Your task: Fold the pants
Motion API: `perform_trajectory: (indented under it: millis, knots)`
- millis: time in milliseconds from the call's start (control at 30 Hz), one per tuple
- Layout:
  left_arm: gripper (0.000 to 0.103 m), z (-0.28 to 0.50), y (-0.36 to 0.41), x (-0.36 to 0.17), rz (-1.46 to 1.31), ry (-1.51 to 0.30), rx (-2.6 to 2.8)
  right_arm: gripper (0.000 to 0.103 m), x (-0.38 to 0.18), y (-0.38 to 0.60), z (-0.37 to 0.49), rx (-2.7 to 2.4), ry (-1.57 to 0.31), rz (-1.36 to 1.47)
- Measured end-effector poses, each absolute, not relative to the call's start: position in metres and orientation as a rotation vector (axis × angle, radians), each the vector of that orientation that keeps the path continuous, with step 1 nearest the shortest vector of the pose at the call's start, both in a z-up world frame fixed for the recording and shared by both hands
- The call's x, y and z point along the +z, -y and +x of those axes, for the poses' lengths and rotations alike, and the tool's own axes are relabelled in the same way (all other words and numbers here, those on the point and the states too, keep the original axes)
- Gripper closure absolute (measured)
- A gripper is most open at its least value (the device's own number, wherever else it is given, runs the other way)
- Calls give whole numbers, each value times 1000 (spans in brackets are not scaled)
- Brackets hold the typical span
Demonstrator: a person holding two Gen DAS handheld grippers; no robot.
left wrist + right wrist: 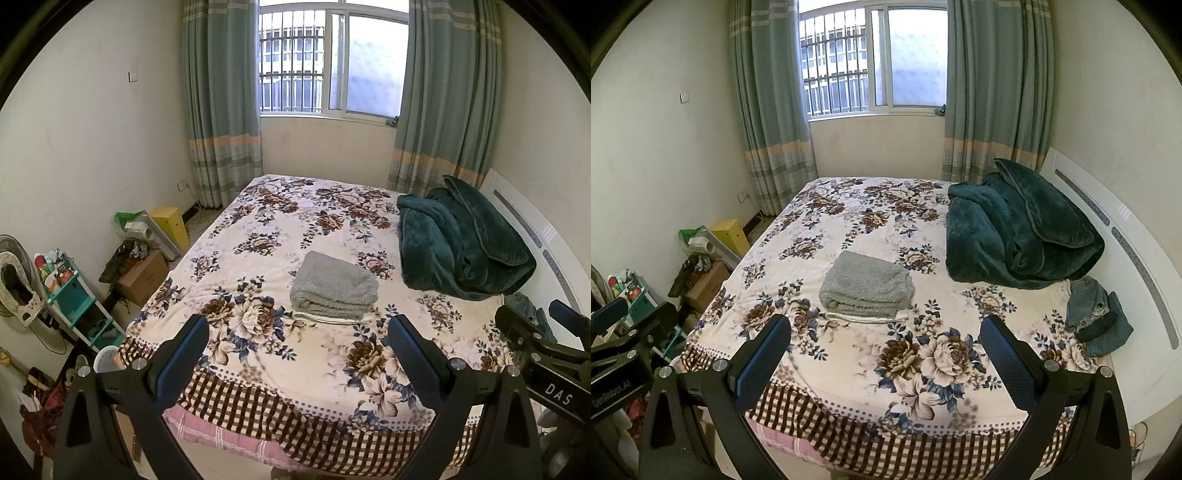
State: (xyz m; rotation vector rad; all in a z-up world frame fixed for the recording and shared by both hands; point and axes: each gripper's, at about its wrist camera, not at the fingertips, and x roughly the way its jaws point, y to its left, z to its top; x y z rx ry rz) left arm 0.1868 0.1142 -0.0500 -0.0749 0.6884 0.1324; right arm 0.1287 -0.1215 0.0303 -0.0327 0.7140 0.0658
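Folded grey fleece pants (334, 286) lie in a neat stack on the floral bed cover (280, 229), mid-bed; they also show in the right wrist view (868, 286). My left gripper (299, 350) is open and empty, held above the near edge of the bed, short of the pants. My right gripper (886, 350) is open and empty, also above the near edge. The right gripper shows at the right of the left wrist view (532, 321). The left gripper shows at the left edge of the right wrist view (624, 325).
A dark green blanket (1019, 232) is heaped at the right by the white headboard (1137, 258). A folded pair of blue jeans (1097, 314) lies near it. Boxes (144, 273), a teal shelf (79, 299) and clutter fill the floor on the left.
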Motion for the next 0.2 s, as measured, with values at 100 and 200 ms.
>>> perform_trajectory:
  millis: [100, 200]
  knots:
    - [4, 188, -114, -50, -72, -687, 136, 0, 30, 121, 128, 67, -714, -29]
    - [4, 189, -114, -48, -72, -688, 134, 0, 30, 120, 128, 66, -711, -31]
